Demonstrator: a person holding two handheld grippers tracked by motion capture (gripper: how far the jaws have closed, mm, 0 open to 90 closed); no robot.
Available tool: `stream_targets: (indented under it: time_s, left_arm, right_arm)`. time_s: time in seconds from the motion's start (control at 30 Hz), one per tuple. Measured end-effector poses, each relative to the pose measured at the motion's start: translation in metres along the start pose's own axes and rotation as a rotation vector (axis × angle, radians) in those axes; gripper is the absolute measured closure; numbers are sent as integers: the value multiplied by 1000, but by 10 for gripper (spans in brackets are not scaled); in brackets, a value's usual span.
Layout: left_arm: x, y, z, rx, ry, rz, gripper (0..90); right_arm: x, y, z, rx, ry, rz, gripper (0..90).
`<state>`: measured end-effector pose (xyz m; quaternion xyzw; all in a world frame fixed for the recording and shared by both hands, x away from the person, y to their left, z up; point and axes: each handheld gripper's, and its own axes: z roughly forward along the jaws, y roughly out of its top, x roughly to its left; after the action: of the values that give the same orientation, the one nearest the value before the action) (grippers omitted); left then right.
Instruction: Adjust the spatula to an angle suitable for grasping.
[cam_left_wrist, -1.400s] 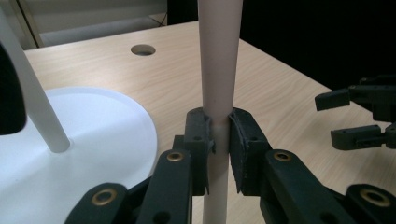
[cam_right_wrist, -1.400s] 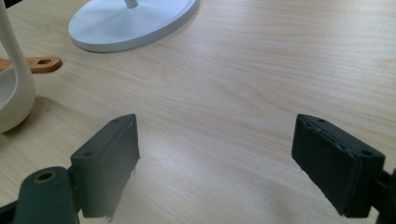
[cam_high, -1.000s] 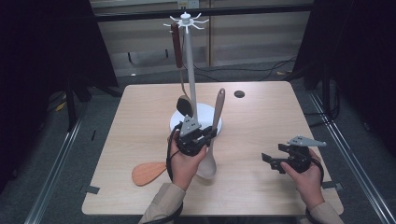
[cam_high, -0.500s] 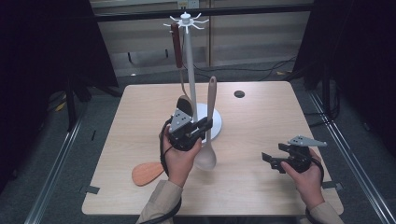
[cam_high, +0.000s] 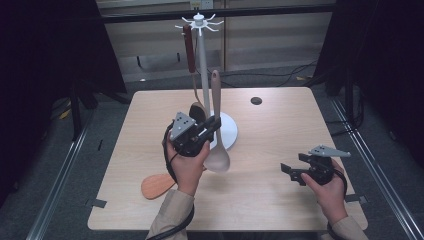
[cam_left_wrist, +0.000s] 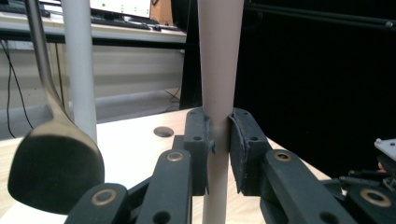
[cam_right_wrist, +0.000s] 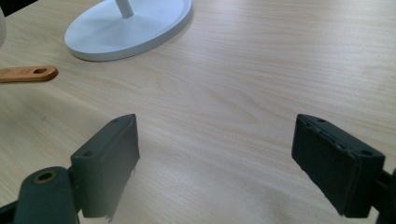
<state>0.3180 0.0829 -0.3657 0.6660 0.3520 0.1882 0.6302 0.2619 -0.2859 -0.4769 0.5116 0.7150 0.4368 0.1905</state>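
Spoon upright beside rack
Left gripper (cam_high: 212, 125) clamped the spoon (cam_high: 216, 120) mid-handle, axis vertical, hooks (cam_high: 200, 21) directly above; right gripper (cam_high: 289, 172) stood apart.

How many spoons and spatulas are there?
3: a pale spoon held upright in the left tool, a dark ladle hanging on the white stand, and an orange spatula lying on the table.

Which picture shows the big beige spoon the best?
The high view: there the whole beige spoon shows, upright, bowl down and handle up, held by the left hand-held gripper beside the white rack. The left gripper view gives a close look at its handle clamped between the jaws.
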Motion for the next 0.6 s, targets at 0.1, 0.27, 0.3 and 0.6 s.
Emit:
stream_targets:
  time_s: [0.1, 0.27, 0.3, 0.6]
  left_arm:
    - [1, 3, -1, -15, 13, 13, 782]
    - [1, 9, -2, -42, 32, 11, 781]
    - [1, 10, -2, -55, 30, 0, 781]
    - [3, 18, -2, -103, 45, -7, 781]
  right_arm:
    - [0, 0, 0, -2, 2, 0, 142]
    - [0, 0, -1, -4, 1, 1, 142]
    - [0, 0, -1, -4, -1, 0, 142]
    - [0, 0, -1, -6, 2, 0, 142]
